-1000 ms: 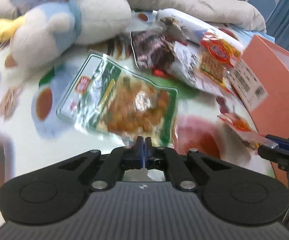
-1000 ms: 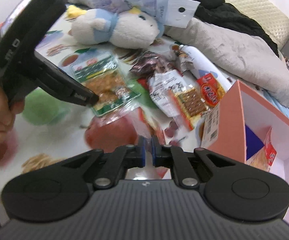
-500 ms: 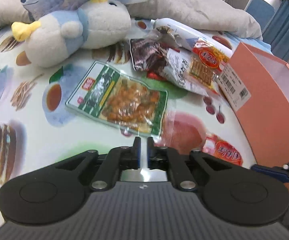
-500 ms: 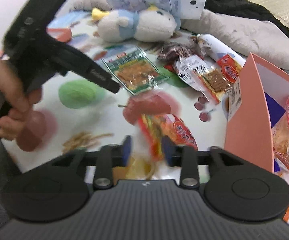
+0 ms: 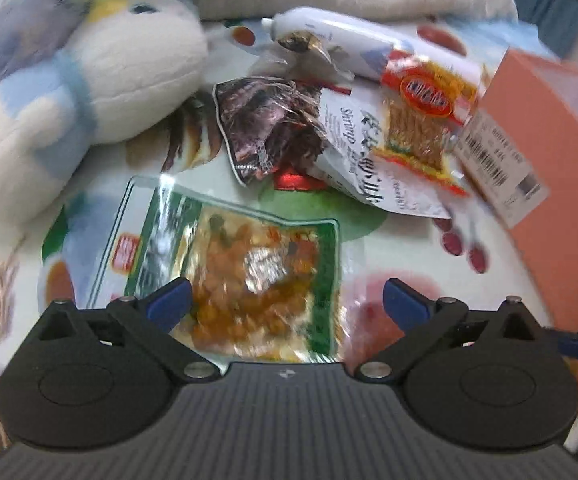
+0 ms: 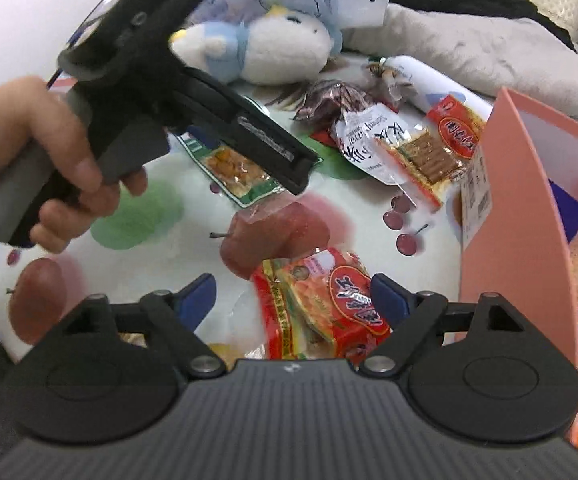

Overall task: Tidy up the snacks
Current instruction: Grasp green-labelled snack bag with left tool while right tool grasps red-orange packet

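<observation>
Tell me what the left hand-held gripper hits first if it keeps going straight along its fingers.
Most likely the green snack packet: it lies flat on the printed tablecloth directly ahead of the left hand-held gripper, whose jaws are opening with nothing gripped. Depth is hard to judge.

— What's the green packet (image 5: 225, 268) made of?
— Clear glossy plastic film; it throws back glare. The red packet (image 6: 321, 308) and the dark crinkled wrapper (image 5: 269, 128) are shiny film too.
— And the cloth (image 5: 17, 320) under them?
— Smooth, printed with fruit, a slight sheen.
— The toy (image 5: 101, 80)?
— Soft fuzzy plush. The grey blanket (image 6: 489, 48) behind looks matt and fleecy.
— The box (image 6: 509, 208)?
— Matt salmon cardboard with a paper barcode label (image 5: 501, 160).
— The left gripper (image 5: 285, 304)?
— Matt black plastic, ribbed body, blue pads, small metal screws
</observation>
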Available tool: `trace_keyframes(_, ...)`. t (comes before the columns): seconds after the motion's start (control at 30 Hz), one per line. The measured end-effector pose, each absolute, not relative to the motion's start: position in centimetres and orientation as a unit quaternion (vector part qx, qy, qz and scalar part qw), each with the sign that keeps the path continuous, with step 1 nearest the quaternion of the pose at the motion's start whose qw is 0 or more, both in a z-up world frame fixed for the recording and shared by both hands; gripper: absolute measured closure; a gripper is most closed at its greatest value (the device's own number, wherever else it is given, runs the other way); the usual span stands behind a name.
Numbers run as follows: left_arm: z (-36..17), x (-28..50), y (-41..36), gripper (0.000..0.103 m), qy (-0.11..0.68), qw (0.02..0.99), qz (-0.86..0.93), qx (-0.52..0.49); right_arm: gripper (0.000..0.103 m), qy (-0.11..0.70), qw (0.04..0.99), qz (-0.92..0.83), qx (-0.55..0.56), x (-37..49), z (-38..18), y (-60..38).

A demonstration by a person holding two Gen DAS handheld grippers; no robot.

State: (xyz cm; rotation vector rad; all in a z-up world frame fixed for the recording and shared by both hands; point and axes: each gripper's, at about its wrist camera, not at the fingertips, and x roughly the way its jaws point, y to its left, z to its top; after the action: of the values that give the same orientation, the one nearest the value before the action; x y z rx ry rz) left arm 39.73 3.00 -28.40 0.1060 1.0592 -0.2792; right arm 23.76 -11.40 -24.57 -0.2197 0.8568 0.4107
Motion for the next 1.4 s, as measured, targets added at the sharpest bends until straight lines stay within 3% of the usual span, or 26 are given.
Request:
trace_keyframes(0.13, -29.6, 41.0, 2.4, 0.000, 0.509, 0.848, -0.115, 0.090, 0.017, 0.425, 0.876, 0.198, -0.109, 24.9, -25.6, -11.5)
trace_keyframes(0.43, -29.8, 41.9, 2.6, 0.001, 0.526, 0.840, -0.110, 0.074, 0.018, 0.443, 0.859, 0.218, -0.133, 25.1, -27.1, -11.4)
trace_keyframes(0.67, -29.2, 41.6, 3.6, 0.024, 0.522, 0.847, -0.089, 0.059, 0.044, 0.449, 0.857, 0.218, -0.126, 25.2, -26.6, -11.8)
trace_keyframes(0.8, -29.0, 41.3, 3.8, 0.033, 0.518, 0.850, -0.083, 0.055, 0.078, 0.450, 0.851, 0.240, -0.121, 24.8, -26.3, -11.5)
trace_keyframes(0.93, -28.7, 40.6, 3.8, 0.040, 0.515, 0.853, -0.075, 0.051, 0.085, 0.455, 0.851, 0.238, -0.112, 24.6, -26.0, -11.2)
trace_keyframes(0.97, -28.6, 40.3, 3.7, 0.042, 0.514, 0.853, -0.074, 0.051, 0.101, 0.457, 0.849, 0.240, -0.109, 24.6, -26.0, -11.2)
trace_keyframes(1.13, -27.9, 38.6, 3.9, 0.050, 0.514, 0.855, -0.066, 0.029, 0.100, 0.456, 0.851, 0.239, -0.106, 23.7, -25.7, -11.6)
trace_keyframes(1.4, -27.2, 33.5, 4.4, 0.052, 0.512, 0.857, -0.056, -0.016, 0.100, 0.457, 0.855, 0.234, -0.079, 20.6, -25.3, -12.7)
